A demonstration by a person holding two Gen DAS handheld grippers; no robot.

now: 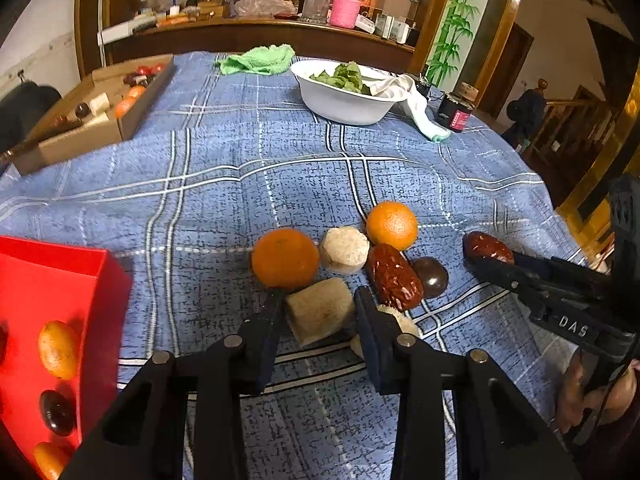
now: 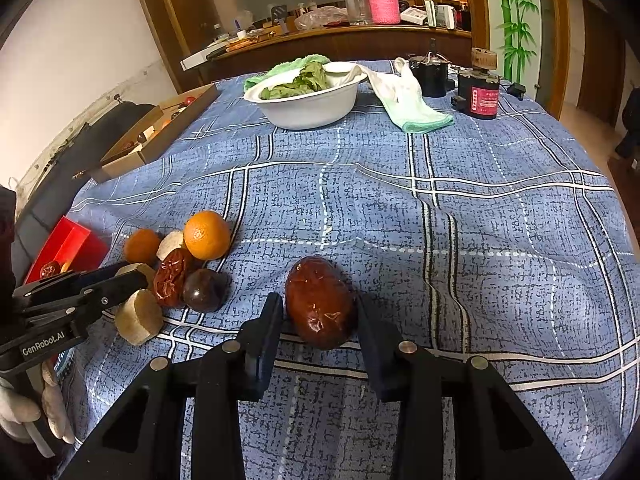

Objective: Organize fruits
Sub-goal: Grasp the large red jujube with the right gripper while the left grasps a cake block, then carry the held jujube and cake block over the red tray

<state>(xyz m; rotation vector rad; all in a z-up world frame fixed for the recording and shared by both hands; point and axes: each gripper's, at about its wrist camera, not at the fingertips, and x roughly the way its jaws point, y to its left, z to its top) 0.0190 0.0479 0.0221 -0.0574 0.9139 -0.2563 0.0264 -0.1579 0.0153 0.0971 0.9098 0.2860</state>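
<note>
Both tongs are clenched on fruit that rests on the blue checked tablecloth (image 2: pixel 400 208). Left gripper (image 1: pixel 318 306): its two black fingers press the sides of a pale cut block (image 1: pixel 320 312), which lies at the near edge of the fruit cluster. Right gripper (image 2: pixel 318 312): its fingers close on the flanks of a large red date (image 2: pixel 320 300), which lies alone, to the right of the cluster and apart from it.

Fruit cluster, seen from the left wrist: a near orange (image 1: pixel 285 258) touches the far side of the pale block; a round pale piece (image 1: pixel 344 250) sits just right of that orange; a second orange (image 1: pixel 392 225) lies farther and to the right. A wrinkled red date (image 1: pixel 394 278) lies near the pale round piece, with a dark round fruit (image 1: pixel 430 278) touching its right side. Another pale piece is partly hidden behind the left gripper's right finger.

Red box (image 1: pixel 60 300), near left: it holds small orange fruits and a dark round one.

Far end of the table: a white bowl (image 2: pixel 308 108) of green leaves, a green cloth (image 1: pixel 256 60), a white-and-green cloth (image 2: pixel 404 100) and a dark jar with a red label (image 2: pixel 478 92). A cardboard box (image 1: pixel 96 120) with more fruit stands at the far left edge.
</note>
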